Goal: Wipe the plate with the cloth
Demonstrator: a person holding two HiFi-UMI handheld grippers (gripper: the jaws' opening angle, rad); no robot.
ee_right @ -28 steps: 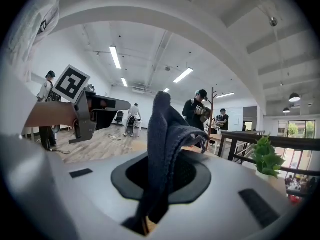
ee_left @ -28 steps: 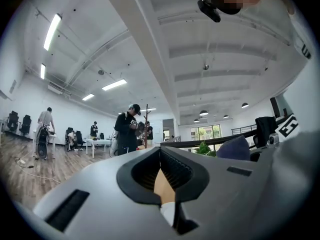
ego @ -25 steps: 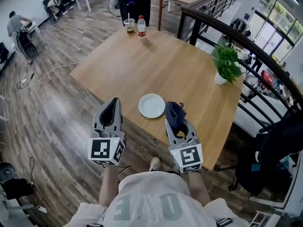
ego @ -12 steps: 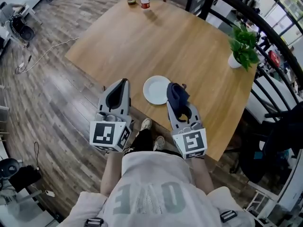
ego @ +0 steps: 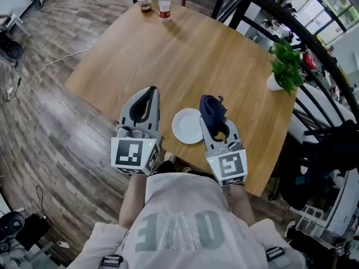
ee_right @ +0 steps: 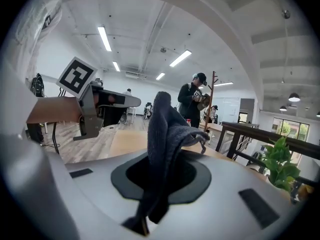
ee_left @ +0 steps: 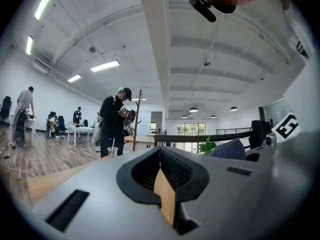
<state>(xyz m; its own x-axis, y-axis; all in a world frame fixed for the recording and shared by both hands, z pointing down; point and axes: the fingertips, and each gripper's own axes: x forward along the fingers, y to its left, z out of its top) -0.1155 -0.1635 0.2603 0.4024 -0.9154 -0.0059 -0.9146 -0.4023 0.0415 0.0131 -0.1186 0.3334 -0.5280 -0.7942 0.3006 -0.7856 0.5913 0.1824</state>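
Wooden counter (ego: 168, 55) stands on plank floor (ego: 45, 122); the plate (ego: 188, 126), white and round, lies near its nearest edge, between the two tongs as the head view shows them; the cloth (ego: 211, 105), dark and bunched, is pinched in the right tongs (ego: 214, 116), which are closed on it, its folds rising out of the jaws just right of the plate; whether cloth and plate touch cannot be told. Left tongs (ego: 147, 97) are closed with nothing between them, held left of the plate over the counter's edge. At the far corner stand a bottle (ego: 164, 4) and a cup (ego: 145, 1); a plant (ego: 285, 66) sits at the right edge, beside a black railing (ego: 314, 43); a person (ee_left: 114, 126) stands beyond the counter.
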